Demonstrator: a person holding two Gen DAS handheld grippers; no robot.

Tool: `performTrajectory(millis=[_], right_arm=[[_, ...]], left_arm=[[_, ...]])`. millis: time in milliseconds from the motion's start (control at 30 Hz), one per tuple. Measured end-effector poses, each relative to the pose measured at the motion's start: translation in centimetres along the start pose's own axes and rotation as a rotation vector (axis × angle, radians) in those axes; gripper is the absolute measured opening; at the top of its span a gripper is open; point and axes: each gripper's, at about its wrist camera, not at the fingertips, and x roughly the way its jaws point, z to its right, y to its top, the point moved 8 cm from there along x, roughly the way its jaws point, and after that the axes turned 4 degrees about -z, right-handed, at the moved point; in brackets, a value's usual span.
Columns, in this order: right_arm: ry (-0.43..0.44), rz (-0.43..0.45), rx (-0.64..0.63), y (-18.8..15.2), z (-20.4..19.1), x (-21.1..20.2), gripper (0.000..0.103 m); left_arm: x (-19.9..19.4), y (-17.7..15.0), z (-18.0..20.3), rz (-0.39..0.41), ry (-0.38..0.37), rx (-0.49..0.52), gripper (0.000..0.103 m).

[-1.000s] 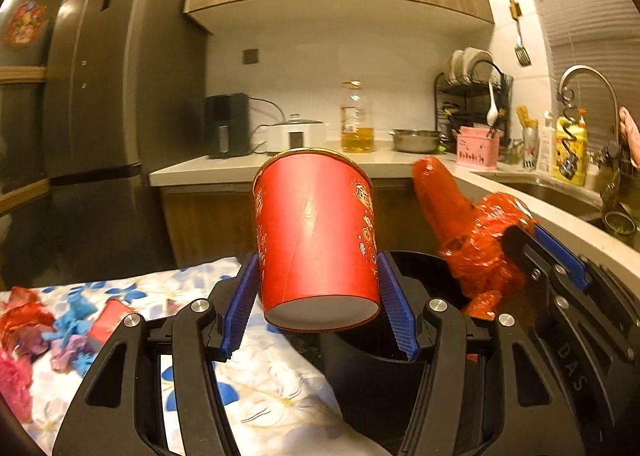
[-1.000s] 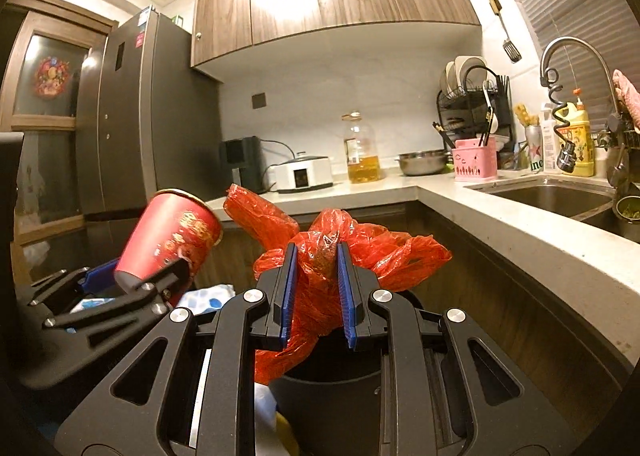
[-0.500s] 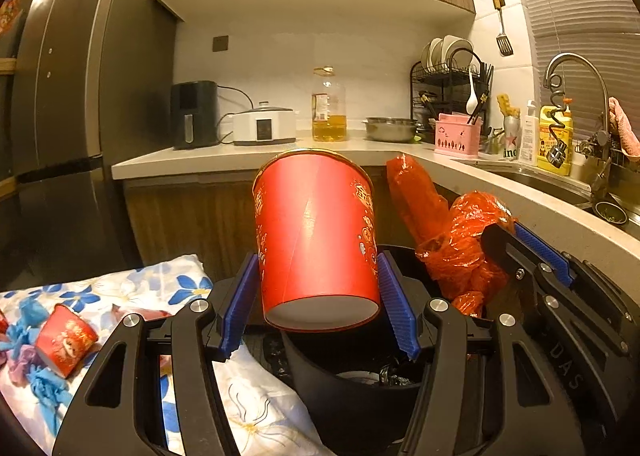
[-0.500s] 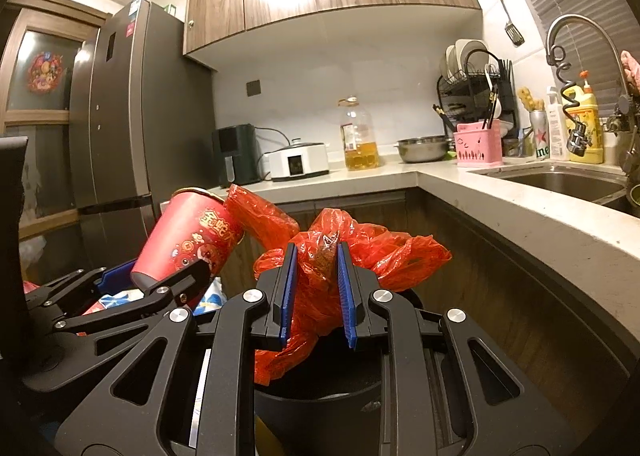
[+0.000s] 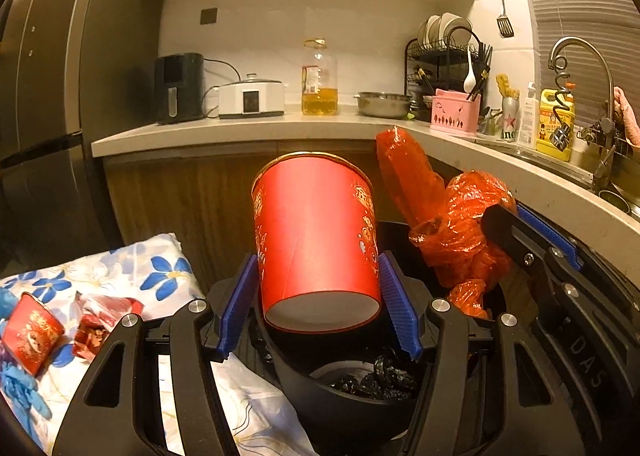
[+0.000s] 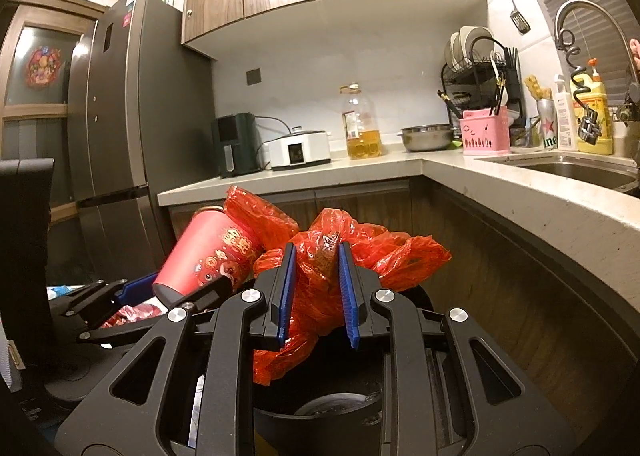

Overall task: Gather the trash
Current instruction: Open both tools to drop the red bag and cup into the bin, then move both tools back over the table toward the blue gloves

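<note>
A red paper cup (image 5: 316, 224) with gold print sits tilted, its base toward the camera, between the blue pads of my left gripper (image 5: 316, 276), which is shut on it. The cup hangs over the near rim of a black bin (image 5: 344, 396) that holds dark rubbish. To its right, my right gripper (image 5: 516, 224) is shut on a crumpled orange-red plastic bag (image 5: 460, 232). In the right wrist view, the bag (image 6: 384, 256) bulges out between the pads of the right gripper (image 6: 316, 256) above the bin (image 6: 320, 420). The cup (image 6: 208, 256) and left gripper (image 6: 160, 292) are at the left.
Left of the bin lies a floral cloth (image 5: 168, 268) with another red cup (image 5: 32, 332), a crumpled red wrapper (image 5: 100, 320) and blue scraps (image 5: 20, 388). A kitchen counter (image 5: 280, 128) wraps behind and to the right, with a sink (image 6: 572, 168). A fridge (image 6: 112, 116) stands at the left.
Both grippers have moved forward and down over the black bin, which now fills more of the lower view. The cup and the bag stay held as before.
</note>
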Motion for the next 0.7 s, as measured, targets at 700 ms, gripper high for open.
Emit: performTrajectory(millis=[700], right_arm=[[-0.008, -0.045, 0.059, -0.9, 1.1, -0.1, 0.064]], left_arm=[[0.2, -1.9, -2.8, -0.065, 0.071, -0.067, 0.086]])
